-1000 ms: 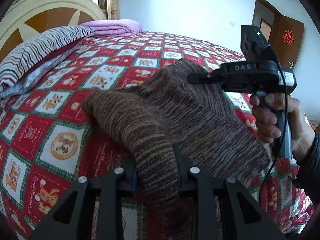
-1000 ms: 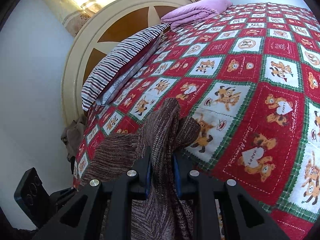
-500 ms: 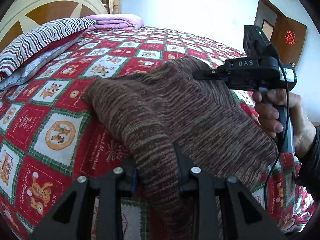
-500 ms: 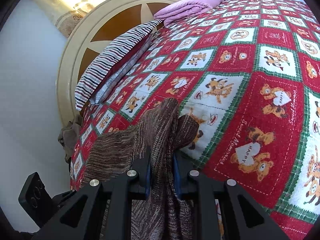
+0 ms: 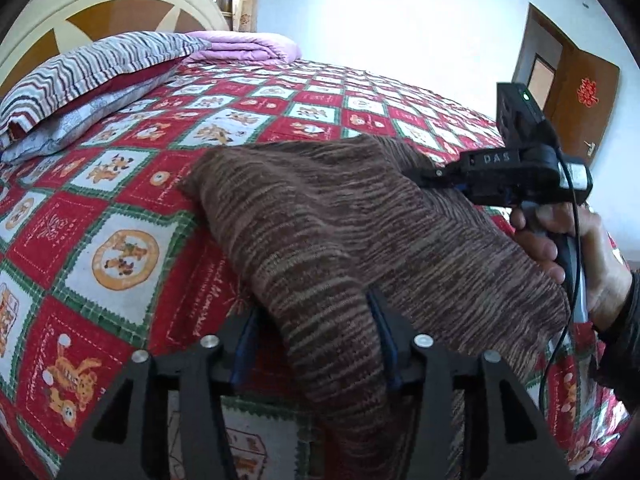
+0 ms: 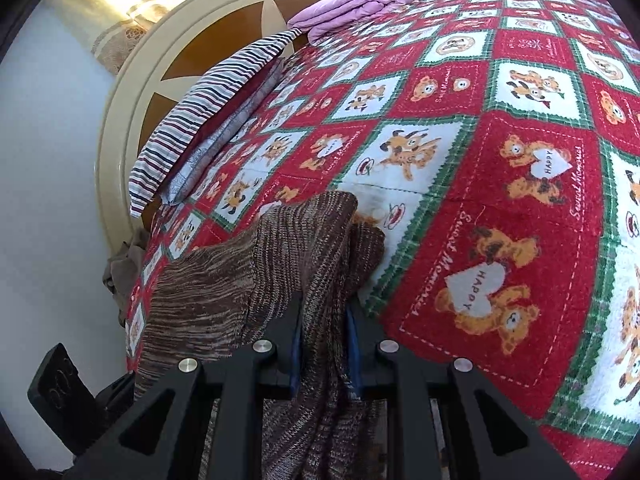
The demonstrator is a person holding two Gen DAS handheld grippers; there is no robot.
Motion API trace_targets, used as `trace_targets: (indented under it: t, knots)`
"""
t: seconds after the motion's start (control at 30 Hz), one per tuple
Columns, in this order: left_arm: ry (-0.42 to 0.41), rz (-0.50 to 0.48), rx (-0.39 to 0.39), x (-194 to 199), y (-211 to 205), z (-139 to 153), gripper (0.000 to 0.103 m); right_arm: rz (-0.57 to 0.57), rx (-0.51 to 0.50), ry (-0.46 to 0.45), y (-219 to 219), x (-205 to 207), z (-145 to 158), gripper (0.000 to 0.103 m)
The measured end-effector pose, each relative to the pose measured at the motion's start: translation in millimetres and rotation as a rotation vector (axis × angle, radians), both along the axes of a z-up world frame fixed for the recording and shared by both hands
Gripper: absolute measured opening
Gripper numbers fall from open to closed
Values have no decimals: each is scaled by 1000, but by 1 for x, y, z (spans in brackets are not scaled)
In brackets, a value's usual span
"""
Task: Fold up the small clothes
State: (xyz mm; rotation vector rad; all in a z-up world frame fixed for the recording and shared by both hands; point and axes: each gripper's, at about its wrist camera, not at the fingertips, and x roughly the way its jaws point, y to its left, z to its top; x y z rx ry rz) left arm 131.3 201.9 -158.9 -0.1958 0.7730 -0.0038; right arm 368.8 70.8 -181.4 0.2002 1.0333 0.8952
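Observation:
A brown striped knit garment (image 5: 344, 216) lies spread over the near part of the red patchwork bedspread (image 5: 120, 208). My left gripper (image 5: 316, 320) is shut on its near edge, the knit bunched between the fingers. In the right wrist view my right gripper (image 6: 323, 320) is shut on another edge of the same garment (image 6: 256, 276), which hangs in folds below it. The right gripper also shows in the left wrist view (image 5: 424, 174), held by a hand at the garment's far right side, just above the cloth.
A striped pillow (image 5: 80, 72) and a folded purple blanket (image 5: 244, 46) lie at the head of the bed by the round headboard (image 5: 80, 12). A brown door (image 5: 576, 92) stands at the far right. A dark cloth heap (image 6: 124, 268) sits beside the bed.
Both grippers have moved forward over the bed with the garment, which now lies wider and flatter. Both stay shut on it.

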Motion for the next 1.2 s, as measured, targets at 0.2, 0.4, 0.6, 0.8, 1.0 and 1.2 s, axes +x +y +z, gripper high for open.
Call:
trace_targets:
  t: [0.2,0.4,0.6,0.8,1.0,1.2]
  knots:
    - [-97,94,63,-5,14,36,73,-59,-12,-99,-21,-17,28,26]
    - [-60,175,182,22,35,24,79,51,-21,-193,-23,-82,64,36]
    - [-67,187,160,18,37,18,80,60,-199,-192,-46,-133,45,36]
    - [-61,179,174,23,25,22,80,67,-209,-179,-61,-136,35,5]
    - [-45,225,288,23,16,24,95,34,-255,-225,-71,-140,45,5]
    - [13,260,258,30,22,2,103,-17,-226,-176,-80,-127,12,5]
